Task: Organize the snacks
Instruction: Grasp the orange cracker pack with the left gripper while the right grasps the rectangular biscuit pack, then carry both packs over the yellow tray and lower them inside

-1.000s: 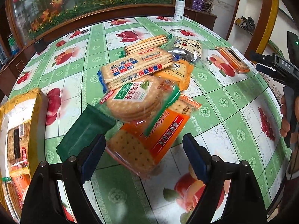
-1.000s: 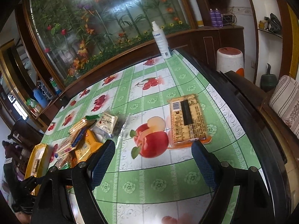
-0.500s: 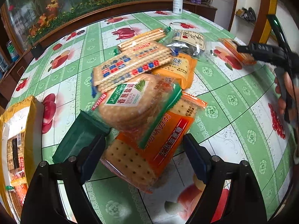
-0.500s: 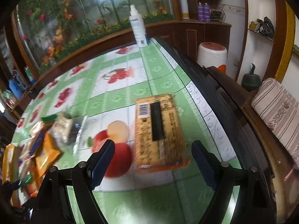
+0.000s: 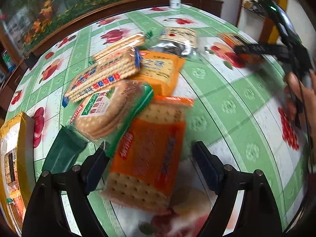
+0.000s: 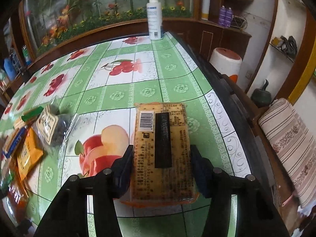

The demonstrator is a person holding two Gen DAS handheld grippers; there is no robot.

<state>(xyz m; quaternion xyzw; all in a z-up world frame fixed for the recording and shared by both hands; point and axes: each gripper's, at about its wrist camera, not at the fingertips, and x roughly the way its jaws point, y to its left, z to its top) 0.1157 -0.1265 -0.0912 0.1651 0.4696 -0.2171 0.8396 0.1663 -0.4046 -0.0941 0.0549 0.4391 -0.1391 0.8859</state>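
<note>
Since a second ago, the right gripper [image 6: 161, 169] has come down over the lone cracker packet [image 6: 162, 150] near the right edge of the desk [image 6: 122, 90], and its jaws have just been closing. They now sit tight against both long sides of the packet, which lies barcode side up.

Over the same second the left gripper [image 5: 150, 165] has drifted closer to the heap of snacks. Its jaws are spread wide with the orange cracker packet [image 5: 152, 156] lying between them, untouched. That packet leans against a round biscuit pack in a green wrapper [image 5: 104, 112], with more packs stacked behind.

Several things could go wrong. The right jaws grip a soft film wrapper, so a hard squeeze may crack the crackers inside, while a light one may let the slick packet slide out when lifted. It lies close to the desk edge, so a slip could send it to the floor. On the left, the packs overlap. Closing on the orange one may catch the green wrapper too, or topple the heap.
</note>
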